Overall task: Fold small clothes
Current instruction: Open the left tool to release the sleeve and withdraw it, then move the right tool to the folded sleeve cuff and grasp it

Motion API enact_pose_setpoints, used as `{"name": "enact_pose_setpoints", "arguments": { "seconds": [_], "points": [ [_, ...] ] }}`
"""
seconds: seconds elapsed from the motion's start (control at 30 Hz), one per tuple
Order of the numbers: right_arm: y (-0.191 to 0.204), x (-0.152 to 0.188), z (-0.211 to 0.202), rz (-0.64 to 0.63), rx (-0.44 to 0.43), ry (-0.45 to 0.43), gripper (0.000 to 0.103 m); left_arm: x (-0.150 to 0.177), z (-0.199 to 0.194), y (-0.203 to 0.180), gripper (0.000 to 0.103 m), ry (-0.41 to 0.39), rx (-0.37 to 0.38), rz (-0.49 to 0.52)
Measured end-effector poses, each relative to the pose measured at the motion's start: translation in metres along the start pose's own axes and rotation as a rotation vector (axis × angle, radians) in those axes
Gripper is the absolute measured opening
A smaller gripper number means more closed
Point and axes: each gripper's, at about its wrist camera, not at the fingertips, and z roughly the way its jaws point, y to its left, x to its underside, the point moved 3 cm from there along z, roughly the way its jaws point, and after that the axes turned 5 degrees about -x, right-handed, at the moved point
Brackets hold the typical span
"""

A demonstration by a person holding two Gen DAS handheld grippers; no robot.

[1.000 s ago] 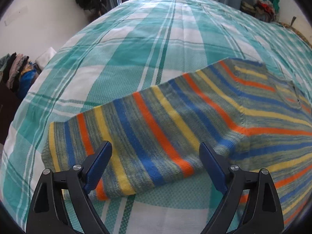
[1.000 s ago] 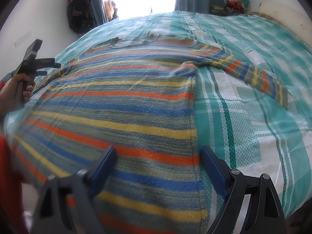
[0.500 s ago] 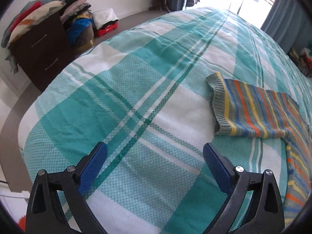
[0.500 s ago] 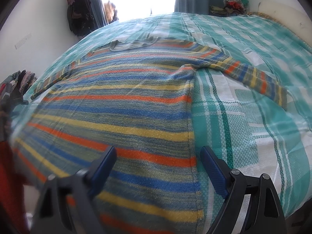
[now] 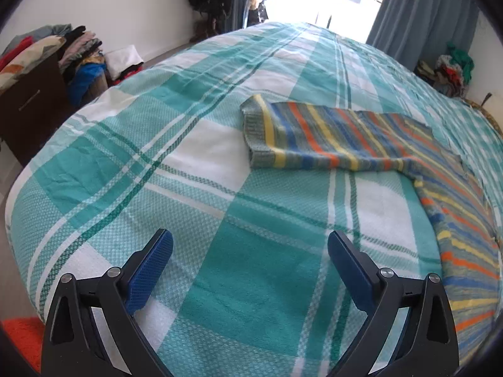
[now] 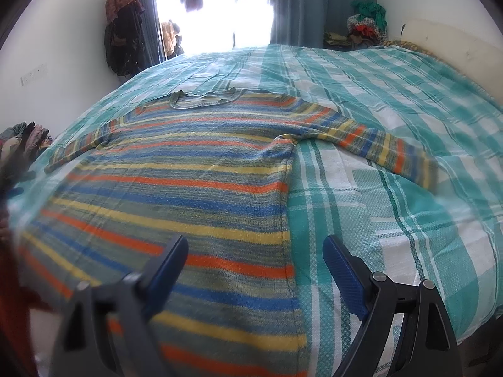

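Spread over the teal-and-white checked bedspread (image 5: 195, 169), the striped knitted sweater (image 5: 330, 138) is seen ahead and right of the left gripper (image 5: 250, 264), whose jaws stand apart, empty, the sleeve's long axis running crosswise. From the right wrist, the sweater's body lies lengthwise directly beneath the right gripper (image 6: 254, 264), likewise spread and empty, so this hand is judged nearer.

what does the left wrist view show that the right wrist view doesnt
Only the left wrist view: the dark dresser piled with clothes, and the left claw, open over bare bedspread.
Only the right wrist view: the sweater's neckline, its right sleeve, and the right claw, open above the hem.
Both: the striped sweater, the checked bedspread, the bright window.
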Motion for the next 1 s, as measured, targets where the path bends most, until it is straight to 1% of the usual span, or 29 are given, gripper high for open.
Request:
{"name": "enact_pose_setpoints", "arguments": {
  "seconds": [0.03, 0.07, 0.27, 0.53, 1.0],
  "points": [
    [0.001, 0.001, -0.001, -0.006, 0.005, -0.001, 0.087, 0.005, 0.007, 0.003, 0.099, 0.014, -0.002, -0.003],
    [0.002, 0.001, -0.001, -0.011, 0.010, -0.002, 0.087, 0.007, 0.007, 0.004, 0.099, -0.004, 0.008, -0.009],
    [0.007, 0.001, 0.001, -0.045, 0.019, -0.002, 0.087, 0.009, 0.005, 0.003, 0.101, -0.006, 0.007, -0.002],
    [0.014, 0.002, 0.001, -0.096, 0.019, -0.008, 0.087, 0.011, 0.007, 0.000, 0.102, -0.022, -0.017, 0.015],
    [0.016, 0.002, 0.000, -0.100, 0.019, -0.006, 0.087, 0.012, 0.007, -0.002, 0.102, -0.026, -0.021, 0.017]
  ]
}}
